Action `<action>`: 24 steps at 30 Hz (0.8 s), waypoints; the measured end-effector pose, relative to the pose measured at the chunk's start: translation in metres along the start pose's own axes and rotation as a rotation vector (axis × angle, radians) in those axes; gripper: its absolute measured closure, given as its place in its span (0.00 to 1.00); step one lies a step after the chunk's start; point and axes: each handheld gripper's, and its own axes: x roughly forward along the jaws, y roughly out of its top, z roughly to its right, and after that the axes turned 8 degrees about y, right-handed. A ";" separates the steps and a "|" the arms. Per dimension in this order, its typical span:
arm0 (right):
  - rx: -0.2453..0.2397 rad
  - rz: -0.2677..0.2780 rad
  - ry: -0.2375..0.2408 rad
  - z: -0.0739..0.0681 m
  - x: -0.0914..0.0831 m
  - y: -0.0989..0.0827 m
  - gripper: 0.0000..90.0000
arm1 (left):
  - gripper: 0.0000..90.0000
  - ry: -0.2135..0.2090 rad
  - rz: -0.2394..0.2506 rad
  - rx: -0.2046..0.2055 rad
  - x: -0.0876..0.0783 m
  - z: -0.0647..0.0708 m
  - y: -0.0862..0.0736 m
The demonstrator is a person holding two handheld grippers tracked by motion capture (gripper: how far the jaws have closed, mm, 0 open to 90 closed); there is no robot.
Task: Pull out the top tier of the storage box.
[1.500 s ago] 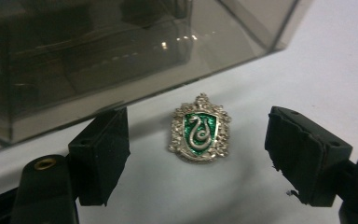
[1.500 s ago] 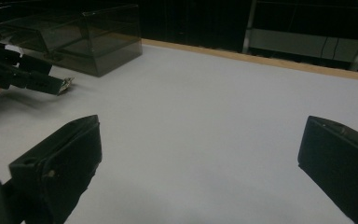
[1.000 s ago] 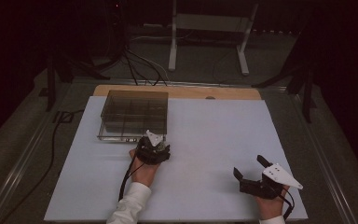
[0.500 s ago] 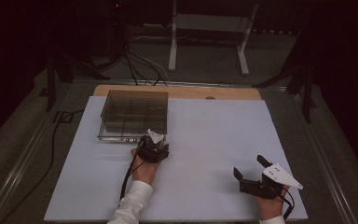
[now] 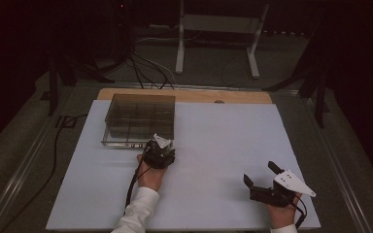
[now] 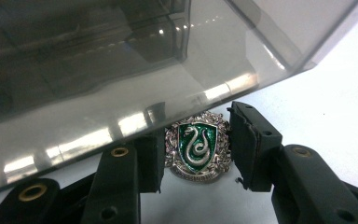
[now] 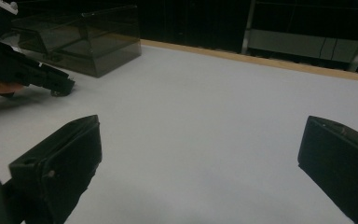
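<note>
The crest badge [image 6: 196, 144] lay low centre in the left gripper view, between the left gripper [image 6: 196, 149]'s jaws, which had just been closing, nearly touching it; right gripper [image 5: 263, 174] gaped empty.

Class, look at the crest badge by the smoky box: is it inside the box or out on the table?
Out. The badge lies on the white table against the box wall.

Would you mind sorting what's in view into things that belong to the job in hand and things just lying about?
In the job:
- left gripper, fingers closing around the badge
- badge
- box

Lying about:
- right gripper, open, idle
- floor cables
- metal stand
</note>
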 end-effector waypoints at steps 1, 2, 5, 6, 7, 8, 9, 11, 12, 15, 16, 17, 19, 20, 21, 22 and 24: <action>0.002 0.000 0.000 0.000 0.000 0.000 0.00 | 0.65 -0.001 -0.001 0.000 0.000 0.000 0.000; 0.002 0.001 0.000 0.000 0.000 0.000 0.00 | 0.65 -0.003 -0.003 -0.002 0.000 -0.001 0.000; 0.002 0.001 -0.001 0.001 0.000 0.000 0.00 | 0.65 -0.007 -0.005 -0.002 -0.002 -0.002 0.000; 0.001 0.000 -0.001 0.000 0.000 0.000 0.00 | 0.66 -0.010 -0.006 -0.001 -0.002 -0.002 0.000; 0.001 0.000 -0.001 0.000 0.000 0.000 0.00 | 0.66 -0.014 -0.006 -0.001 -0.003 -0.002 0.000; 0.002 0.000 -0.001 0.000 0.000 0.000 0.00 | 0.66 -0.013 -0.004 -0.001 -0.004 -0.002 0.000; 0.001 0.000 0.000 0.000 0.000 0.000 0.00 | 0.66 -0.015 0.000 -0.003 -0.005 -0.003 0.000; 0.001 0.000 0.000 0.000 0.000 0.000 0.00 | 0.66 -0.019 0.003 -0.007 -0.007 -0.003 0.001; 0.001 -0.001 -0.001 0.000 0.000 0.000 0.00 | 0.66 -0.019 0.004 -0.005 -0.007 -0.004 0.001; 0.002 0.000 0.000 0.000 0.000 0.000 0.00 | 0.66 -0.022 0.002 0.000 -0.010 -0.005 0.001; 0.001 0.000 0.000 0.000 0.000 0.000 0.00 | 0.66 -0.023 0.004 -0.001 -0.010 -0.005 0.001; 0.001 0.000 0.000 0.000 0.000 0.000 0.00 | 0.66 -0.025 0.005 -0.004 -0.011 -0.005 0.001; 0.002 0.001 0.001 0.000 0.000 0.000 0.00 | 0.66 -0.030 0.006 -0.004 -0.012 -0.006 0.002; 0.001 0.000 0.001 0.000 0.000 0.000 0.00 | 0.66 -0.033 0.007 -0.006 -0.013 -0.006 0.002; 0.000 0.000 0.000 0.000 0.000 0.000 0.00 | 0.66 -0.036 0.006 -0.006 -0.013 -0.006 0.002; 0.001 0.000 0.000 0.000 0.000 0.000 0.00 | 0.66 -0.038 0.007 -0.005 -0.013 -0.006 0.002; 0.002 0.001 0.000 0.000 0.000 0.000 0.00 | 0.66 -0.038 0.009 -0.004 -0.014 -0.006 0.002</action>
